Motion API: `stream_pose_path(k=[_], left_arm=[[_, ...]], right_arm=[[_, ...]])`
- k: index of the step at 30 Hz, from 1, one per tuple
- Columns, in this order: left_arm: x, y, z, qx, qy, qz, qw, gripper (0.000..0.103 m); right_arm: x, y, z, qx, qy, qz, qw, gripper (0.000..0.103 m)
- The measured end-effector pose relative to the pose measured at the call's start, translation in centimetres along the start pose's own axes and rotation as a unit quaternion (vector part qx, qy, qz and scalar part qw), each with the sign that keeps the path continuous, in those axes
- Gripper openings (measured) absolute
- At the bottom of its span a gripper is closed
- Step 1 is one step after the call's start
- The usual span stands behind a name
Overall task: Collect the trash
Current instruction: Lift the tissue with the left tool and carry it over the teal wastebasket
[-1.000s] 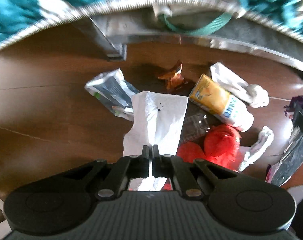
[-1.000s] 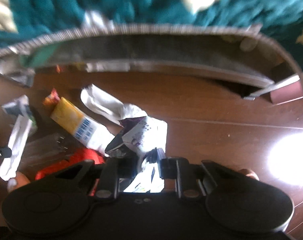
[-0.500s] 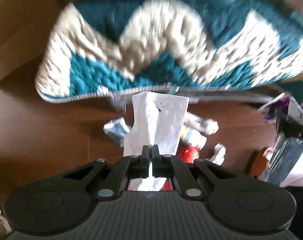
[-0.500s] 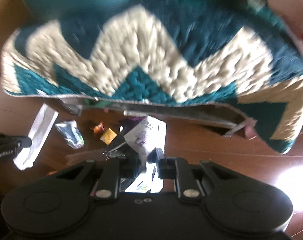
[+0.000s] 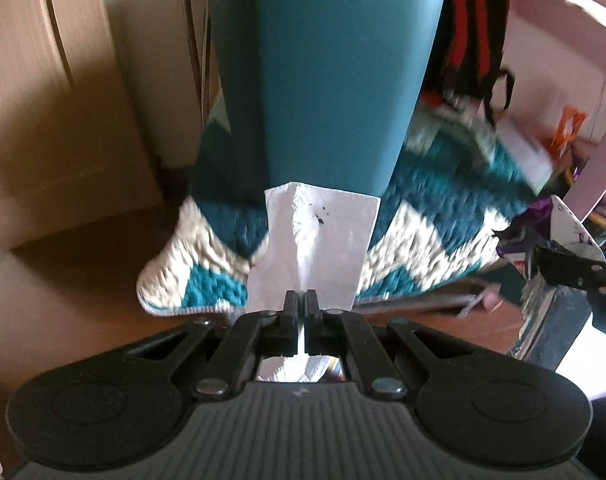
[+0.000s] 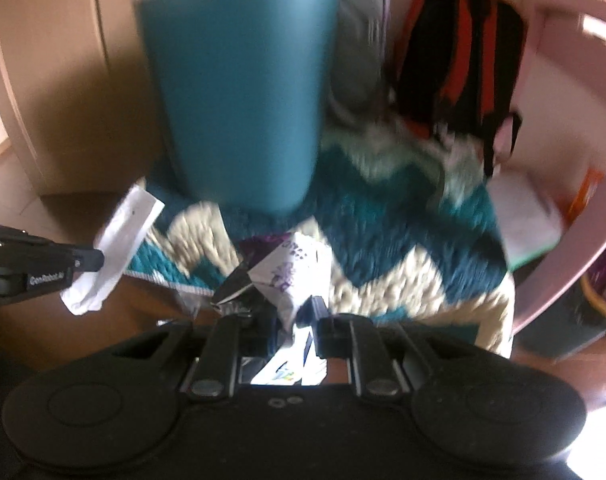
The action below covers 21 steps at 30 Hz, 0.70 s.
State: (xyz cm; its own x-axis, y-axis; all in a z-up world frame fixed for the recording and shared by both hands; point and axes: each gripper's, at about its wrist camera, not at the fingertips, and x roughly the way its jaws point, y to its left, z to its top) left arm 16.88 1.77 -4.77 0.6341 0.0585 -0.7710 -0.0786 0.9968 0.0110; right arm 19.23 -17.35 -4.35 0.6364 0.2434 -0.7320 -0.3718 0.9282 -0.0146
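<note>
My left gripper (image 5: 301, 295) is shut on a white paper napkin (image 5: 315, 244) and holds it up in front of a tall teal bin (image 5: 323, 68). It shows from the side in the right wrist view (image 6: 97, 259), with the napkin (image 6: 115, 248) hanging from it. My right gripper (image 6: 289, 308) is shut on a crumpled white and purple wrapper (image 6: 291, 272), also raised toward the teal bin (image 6: 239, 96). The right gripper and its wrapper (image 5: 571, 232) show at the right edge of the left wrist view.
The bin stands on a teal and cream zigzag rug (image 5: 423, 232) over a brown wood floor (image 5: 83, 272). A black and orange backpack (image 6: 463, 64) leans behind the rug. A pink frame (image 6: 575, 184) curves along the right. A beige cabinet (image 5: 43, 92) is at the left.
Both grippers rose from the trash pile on the floor, still holding the napkin and the wrapper. The view swung up over the rug to the teal bin; the floor trash is out of view.
</note>
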Motion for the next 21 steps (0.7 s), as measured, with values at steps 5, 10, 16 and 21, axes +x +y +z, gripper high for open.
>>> stream_pose_path(k=[5, 10, 16, 21], left_arm=[[-3.9, -0.1, 2.8, 0.001, -0.051, -0.010, 0.9986, 0.002], [-6.9, -0.1, 6.3, 0.002, -0.100, -0.021, 0.9948, 0.002], [-9.6, -0.1, 11.0, 0.002, -0.153, -0.035, 0.9876, 0.002], [-11.5, 0.0, 15.8, -0.004, -0.200, -0.041, 0.9790, 0.002]], right_arm=[[-4.1, 0.6, 3.4, -0.023, -0.053, -0.007, 0.998, 0.015], [-6.7, 0.6, 6.8, -0.033, -0.099, -0.009, 0.995, 0.015], [-9.6, 0.5, 11.7, -0.043, -0.159, -0.024, 0.986, 0.015], [-11.2, 0.1, 16.8, -0.039, -0.212, -0.033, 0.976, 0.014]])
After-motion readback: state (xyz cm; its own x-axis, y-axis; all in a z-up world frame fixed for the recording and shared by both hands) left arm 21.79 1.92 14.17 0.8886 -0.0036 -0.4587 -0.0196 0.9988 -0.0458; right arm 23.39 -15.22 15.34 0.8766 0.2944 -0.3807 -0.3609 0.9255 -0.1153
